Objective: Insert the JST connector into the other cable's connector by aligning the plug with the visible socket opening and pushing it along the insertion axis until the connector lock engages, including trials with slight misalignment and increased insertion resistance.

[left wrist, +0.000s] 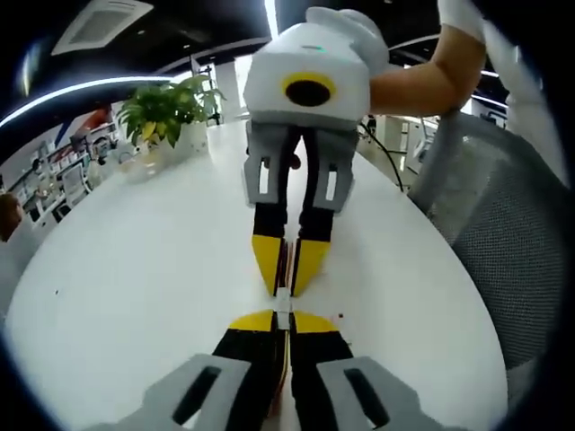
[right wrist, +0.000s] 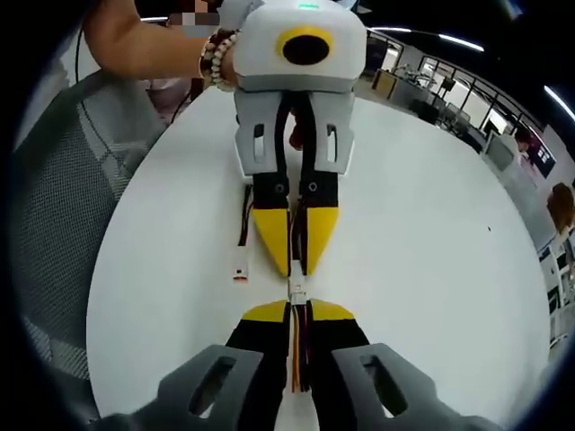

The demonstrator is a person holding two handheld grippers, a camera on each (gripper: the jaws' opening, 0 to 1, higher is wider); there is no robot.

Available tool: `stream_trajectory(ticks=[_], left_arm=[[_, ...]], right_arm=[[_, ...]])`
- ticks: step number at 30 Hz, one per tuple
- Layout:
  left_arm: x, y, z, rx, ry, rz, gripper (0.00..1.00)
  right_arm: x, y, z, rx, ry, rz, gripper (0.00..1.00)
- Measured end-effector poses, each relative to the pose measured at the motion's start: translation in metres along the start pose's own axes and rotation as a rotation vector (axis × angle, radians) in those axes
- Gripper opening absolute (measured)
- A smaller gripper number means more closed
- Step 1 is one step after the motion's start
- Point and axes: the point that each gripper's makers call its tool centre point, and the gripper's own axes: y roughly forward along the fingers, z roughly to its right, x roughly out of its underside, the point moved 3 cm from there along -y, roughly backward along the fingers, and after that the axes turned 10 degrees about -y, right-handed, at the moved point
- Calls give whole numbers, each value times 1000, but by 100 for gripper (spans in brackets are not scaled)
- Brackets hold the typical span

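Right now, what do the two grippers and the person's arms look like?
Each gripper has yellow-tipped black jaws, grey slotted brackets and a white box with a yellow-ringed lens. One wrist wears a beaded bracelet; the other arm has a white short sleeve.

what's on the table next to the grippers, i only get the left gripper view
Observer: In the right gripper view a spare cable lies on the table beside the left gripper. It ends in a white plug.
Operator: is it touching that gripper
Observer: No. A strip of bare table shows between the plug and the yellow jaw.
Operator: what wires does the right gripper have
Observer: Yellow, red and dark wires run between the jaws of the right gripper, up to the white connectors where the two grippers' tips meet.
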Motion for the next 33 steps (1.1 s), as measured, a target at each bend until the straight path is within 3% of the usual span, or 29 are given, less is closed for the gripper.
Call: stream_trajectory(ticks=[13,22,33], left_arm=[[-11,-3,-10,-8,32,-1,0],[-20,-5,-34,-19,62,-13,0],[-20,6,-57,-34,59,-22,0]], right_arm=[[-1,-6,12,39,8,38,3],[0,-7,36,76,-11,58,3],[11,0,57,83,-26,56,4]])
